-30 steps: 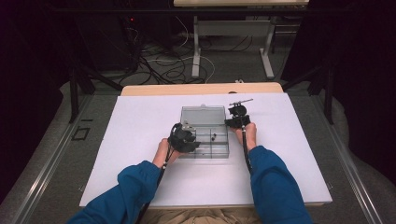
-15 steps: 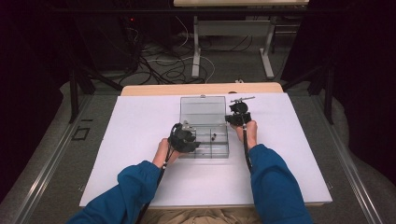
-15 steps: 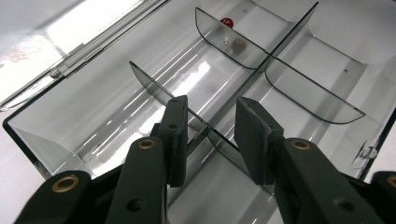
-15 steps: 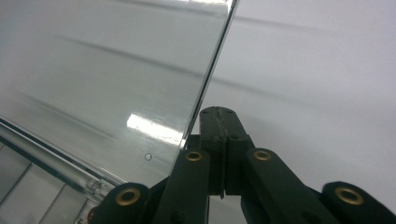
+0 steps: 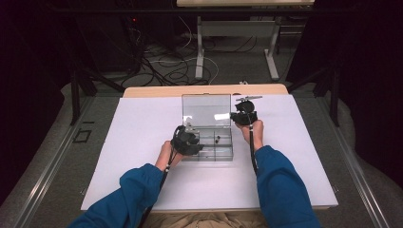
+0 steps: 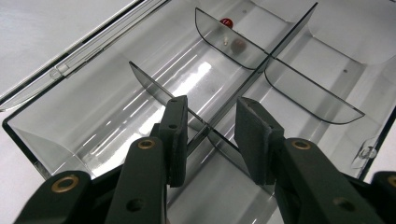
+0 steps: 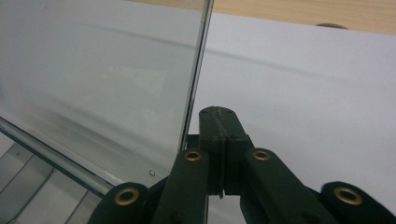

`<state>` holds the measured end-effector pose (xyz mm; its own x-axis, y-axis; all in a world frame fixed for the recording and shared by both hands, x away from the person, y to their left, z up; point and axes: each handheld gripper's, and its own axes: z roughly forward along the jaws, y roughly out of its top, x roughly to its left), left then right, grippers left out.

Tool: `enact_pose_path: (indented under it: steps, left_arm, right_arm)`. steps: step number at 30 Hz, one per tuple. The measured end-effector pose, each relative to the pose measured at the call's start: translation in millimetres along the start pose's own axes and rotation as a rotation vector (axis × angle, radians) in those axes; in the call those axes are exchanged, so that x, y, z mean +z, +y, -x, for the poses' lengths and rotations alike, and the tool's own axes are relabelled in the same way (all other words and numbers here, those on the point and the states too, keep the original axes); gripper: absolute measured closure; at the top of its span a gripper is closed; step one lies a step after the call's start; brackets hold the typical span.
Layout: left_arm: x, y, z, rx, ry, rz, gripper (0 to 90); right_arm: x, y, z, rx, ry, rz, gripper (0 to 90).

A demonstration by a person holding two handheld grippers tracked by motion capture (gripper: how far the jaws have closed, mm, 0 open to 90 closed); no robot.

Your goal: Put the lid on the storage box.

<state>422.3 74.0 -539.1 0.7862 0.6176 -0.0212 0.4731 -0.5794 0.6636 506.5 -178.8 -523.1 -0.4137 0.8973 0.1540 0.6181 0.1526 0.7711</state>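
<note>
Two tongs at a clear divided box (image 5: 209, 142): left tongs (image 6: 212, 135) part-open astride a divider (image 6: 205, 126), gripping nothing; right tongs (image 7: 219, 140) shut beside the raised lid (image 7: 93, 70), next nudging it shut

White sheet (image 5: 142, 156) covering the surface, whose bare wooden edge (image 5: 157, 90) shows along the far side. Beyond it, a pale table frame with two legs (image 5: 199, 52) stands on a grey floor (image 5: 114, 80), with a tangle of dark and white cables (image 5: 166, 61) lying beside the left leg. Dark stands with slanted struts (image 5: 90, 83) flank the surface at left and right. A metal rail (image 5: 43, 171) runs along the floor at left.
</note>
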Motion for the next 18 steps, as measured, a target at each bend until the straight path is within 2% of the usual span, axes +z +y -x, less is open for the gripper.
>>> enact_pose_path:
  steps: [9, 14, 18]
  left_arm:
    - [-0.3, -0.3, -0.9, 0.000, -0.003, 0.000, 65.0]
    - [0.2, -0.4, -1.2, -0.002, -0.006, 0.008, 64.6]
    - [-0.1, 3.1, -2.8, 0.021, -0.022, -0.019, 63.4]
  right_arm:
    - [-9.3, 4.6, -0.9, -0.023, 0.014, 0.063, 90.0]
    - [-13.7, 6.1, -1.0, -0.039, 0.025, 0.073, 90.0]
    - [-14.5, 6.1, -1.4, -0.043, 0.031, 0.069, 90.0]
